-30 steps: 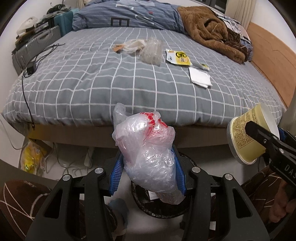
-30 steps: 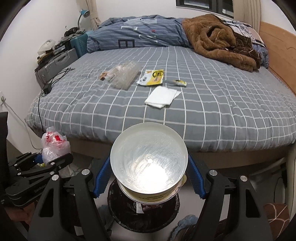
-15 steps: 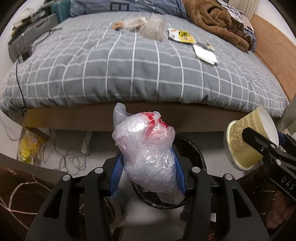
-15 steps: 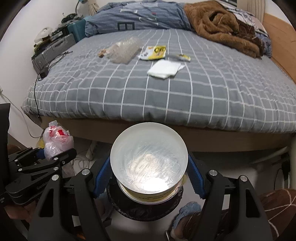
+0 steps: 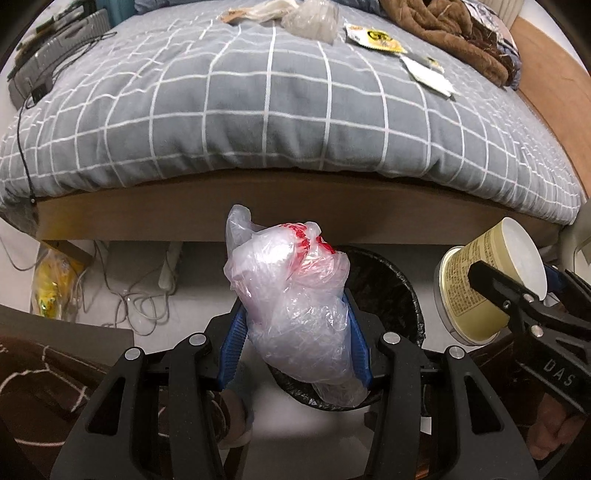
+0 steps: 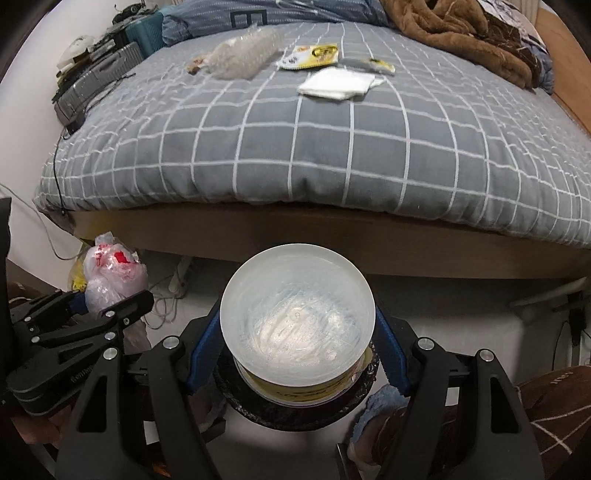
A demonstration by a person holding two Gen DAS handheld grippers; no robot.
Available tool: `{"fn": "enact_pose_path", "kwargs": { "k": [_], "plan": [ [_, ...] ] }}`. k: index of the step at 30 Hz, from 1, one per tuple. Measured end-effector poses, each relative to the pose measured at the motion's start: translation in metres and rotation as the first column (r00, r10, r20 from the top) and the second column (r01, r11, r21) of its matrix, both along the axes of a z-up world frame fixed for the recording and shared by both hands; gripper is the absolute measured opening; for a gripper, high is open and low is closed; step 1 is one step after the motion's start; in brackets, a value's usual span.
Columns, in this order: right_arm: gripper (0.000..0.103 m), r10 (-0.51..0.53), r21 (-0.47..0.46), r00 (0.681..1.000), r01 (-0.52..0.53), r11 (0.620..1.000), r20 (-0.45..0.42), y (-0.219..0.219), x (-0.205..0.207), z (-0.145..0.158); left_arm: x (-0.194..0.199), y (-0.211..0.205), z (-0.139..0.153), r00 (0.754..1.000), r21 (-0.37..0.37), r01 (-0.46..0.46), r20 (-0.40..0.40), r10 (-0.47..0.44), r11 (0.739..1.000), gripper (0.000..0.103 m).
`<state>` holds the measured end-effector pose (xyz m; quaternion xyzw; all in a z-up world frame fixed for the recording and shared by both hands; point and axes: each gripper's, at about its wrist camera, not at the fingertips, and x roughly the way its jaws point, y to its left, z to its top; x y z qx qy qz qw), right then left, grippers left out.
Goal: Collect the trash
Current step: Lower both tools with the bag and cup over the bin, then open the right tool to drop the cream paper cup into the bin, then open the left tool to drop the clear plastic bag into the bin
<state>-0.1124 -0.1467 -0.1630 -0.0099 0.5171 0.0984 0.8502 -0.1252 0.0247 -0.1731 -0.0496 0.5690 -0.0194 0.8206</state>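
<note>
My left gripper (image 5: pixel 295 343) is shut on a crumpled clear plastic bag with red print (image 5: pixel 295 306), held over the black-lined trash bin (image 5: pixel 391 291) on the floor. My right gripper (image 6: pixel 295 347) is shut on an empty yellow paper bowl (image 6: pixel 297 317), its white inside facing the camera, directly above the bin's rim (image 6: pixel 258 410). In the left wrist view the bowl (image 5: pixel 487 284) and right gripper (image 5: pixel 517 295) show at the right. In the right wrist view the bag (image 6: pixel 110 277) and left gripper (image 6: pixel 92 314) show at the left.
The grey checked bed (image 6: pixel 332 147) lies ahead with more litter: a clear plastic wrapper (image 6: pixel 243 59), a yellow packet (image 6: pixel 314 55), a white tissue (image 6: pixel 336 83). A brown blanket (image 6: pixel 461 33) lies far right. Cables (image 5: pixel 140 295) and a yellow bag (image 5: pixel 51 288) lie under the bed.
Both grippers have sunk toward the bin and tipped further downward, each keeping its load. The bed has slid up in both views and the bin shows more fully.
</note>
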Motion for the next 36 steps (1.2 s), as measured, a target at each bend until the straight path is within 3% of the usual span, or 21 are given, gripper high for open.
{"fn": "enact_pose_path", "kwargs": {
  "k": [13,21,27,36],
  "plan": [
    [0.070,-0.010,-0.019,0.996,0.008,1.000,-0.094,0.001,0.022,-0.042,0.019,-0.004,-0.031,0.998,0.013,0.014,-0.058,-0.013,1.000,0.048],
    [0.070,0.009,-0.028,0.993,-0.012,1.000,-0.119,0.011,0.026,-0.055,0.024,0.002,-0.034,0.998,0.021,-0.005,-0.064,0.006,1.000,0.048],
    [0.090,-0.018,-0.046,0.996,0.014,0.999,-0.088,0.008,0.028,-0.049,0.025,-0.008,-0.029,0.998,0.027,0.013,-0.059,-0.012,1.000,0.048],
    [0.095,-0.114,-0.082,0.993,0.112,0.990,-0.022,-0.038,0.017,-0.031,0.025,-0.050,-0.016,0.996,-0.002,0.082,-0.038,-0.082,0.997,0.048]
  ]
}}
